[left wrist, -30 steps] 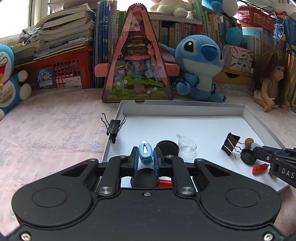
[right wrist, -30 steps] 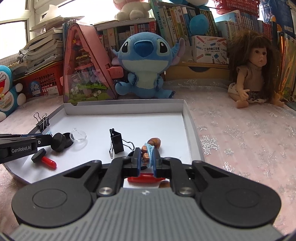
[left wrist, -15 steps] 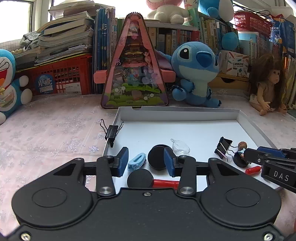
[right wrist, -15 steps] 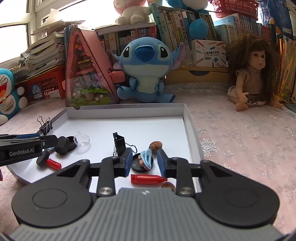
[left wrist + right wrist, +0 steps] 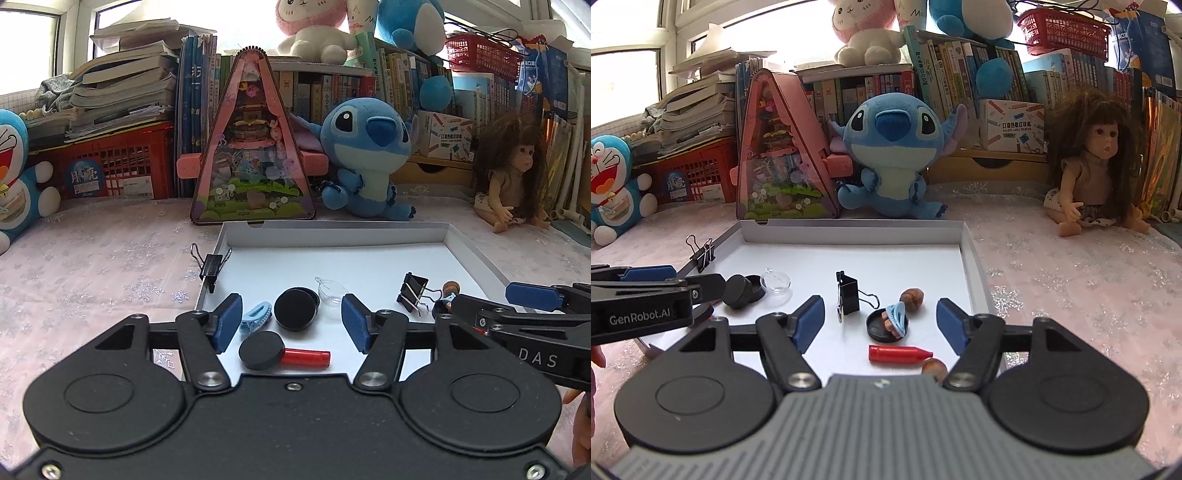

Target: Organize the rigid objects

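Grippers both hang released over the white tray [image 5: 476, 254]: left gripper [image 5: 291, 323] above a blue clip [image 5: 255, 316] near its front-left corner. Right gripper [image 5: 881, 319] spreads around another blue clip [image 5: 897, 316] resting in a black lid [image 5: 876, 326].

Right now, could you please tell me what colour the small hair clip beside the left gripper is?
The small plastic hair clip is light blue, clearest in the left wrist view.
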Demonstrator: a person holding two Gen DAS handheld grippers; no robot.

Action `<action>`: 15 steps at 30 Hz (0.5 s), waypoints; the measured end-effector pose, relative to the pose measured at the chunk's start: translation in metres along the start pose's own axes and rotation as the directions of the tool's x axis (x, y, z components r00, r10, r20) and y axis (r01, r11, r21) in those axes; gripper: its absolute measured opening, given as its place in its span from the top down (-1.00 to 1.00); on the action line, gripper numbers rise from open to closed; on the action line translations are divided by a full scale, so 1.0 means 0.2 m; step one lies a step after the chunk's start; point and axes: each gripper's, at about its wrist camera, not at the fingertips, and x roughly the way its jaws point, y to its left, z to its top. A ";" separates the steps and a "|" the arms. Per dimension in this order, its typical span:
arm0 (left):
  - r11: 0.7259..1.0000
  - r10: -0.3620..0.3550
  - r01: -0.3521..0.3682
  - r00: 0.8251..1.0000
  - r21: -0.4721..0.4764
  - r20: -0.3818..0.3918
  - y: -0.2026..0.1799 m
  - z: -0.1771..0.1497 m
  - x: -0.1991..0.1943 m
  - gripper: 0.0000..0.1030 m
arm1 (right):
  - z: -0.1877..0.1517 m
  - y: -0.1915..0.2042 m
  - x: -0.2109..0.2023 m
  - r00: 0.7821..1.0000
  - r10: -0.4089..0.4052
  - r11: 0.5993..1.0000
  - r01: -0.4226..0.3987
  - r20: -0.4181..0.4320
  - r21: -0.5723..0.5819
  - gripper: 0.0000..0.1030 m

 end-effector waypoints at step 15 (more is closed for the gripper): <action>0.999 -0.048 0.048 0.999 0.003 0.006 -0.02 -0.10 -0.18 -0.21 | -0.07 0.01 -0.11 1.000 -0.012 1.000 0.012 -0.016 -0.002 -0.66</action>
